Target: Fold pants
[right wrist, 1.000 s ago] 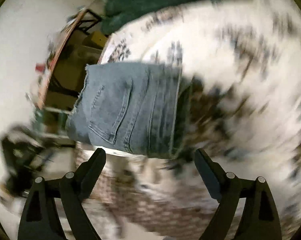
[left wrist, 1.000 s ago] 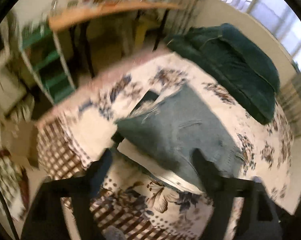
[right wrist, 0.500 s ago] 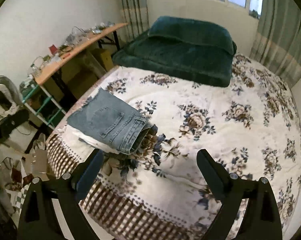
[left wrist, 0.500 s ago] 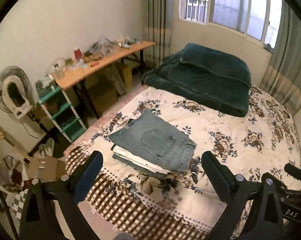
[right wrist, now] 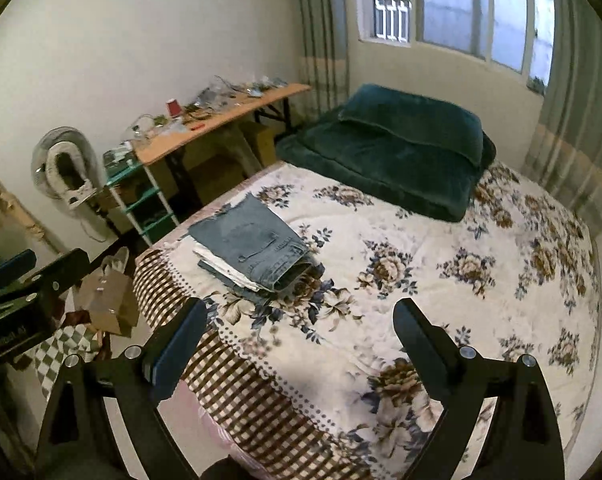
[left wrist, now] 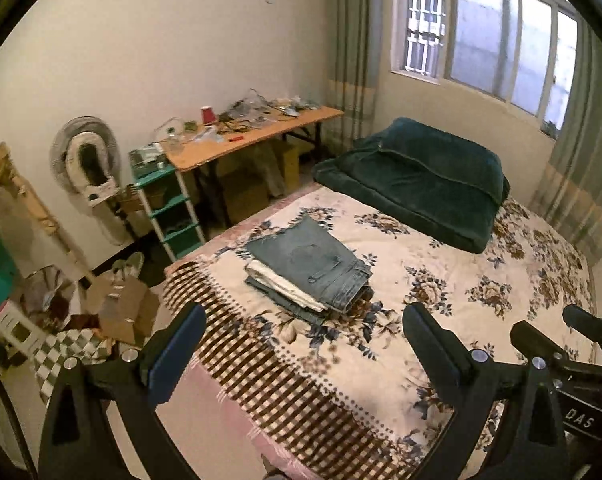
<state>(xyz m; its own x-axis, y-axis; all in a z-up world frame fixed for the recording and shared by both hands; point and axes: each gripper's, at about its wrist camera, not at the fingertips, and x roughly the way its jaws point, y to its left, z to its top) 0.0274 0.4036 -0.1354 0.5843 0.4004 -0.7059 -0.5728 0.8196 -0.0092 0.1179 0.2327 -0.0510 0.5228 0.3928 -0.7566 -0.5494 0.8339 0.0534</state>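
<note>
A lived-in bedroom in a home.
A bed (left wrist: 481, 280) with a flowered cover fills the middle and right, a green quilt (left wrist: 417, 184) at its head under a curtained window (left wrist: 493, 36) at upper right; a cluttered tabletop (left wrist: 253, 136), shelf rack (left wrist: 169, 204) and fan (left wrist: 85, 160) line the left wall.

The folded jeans (left wrist: 309, 258) are matt blue denim with a frayed hem, lying on pale cloth (left wrist: 279, 282) near the bed's left edge. The bedspread (left wrist: 441, 280) is soft printed fabric, floral with a checked border. At the head lies a plush dark green blanket (left wrist: 417, 184). Each hand-held gripper, left (left wrist: 301, 336) and right (right wrist: 297, 328), is matt black plastic with shiny metal screws. The counter (left wrist: 253, 136) is smooth pale wood.
</note>
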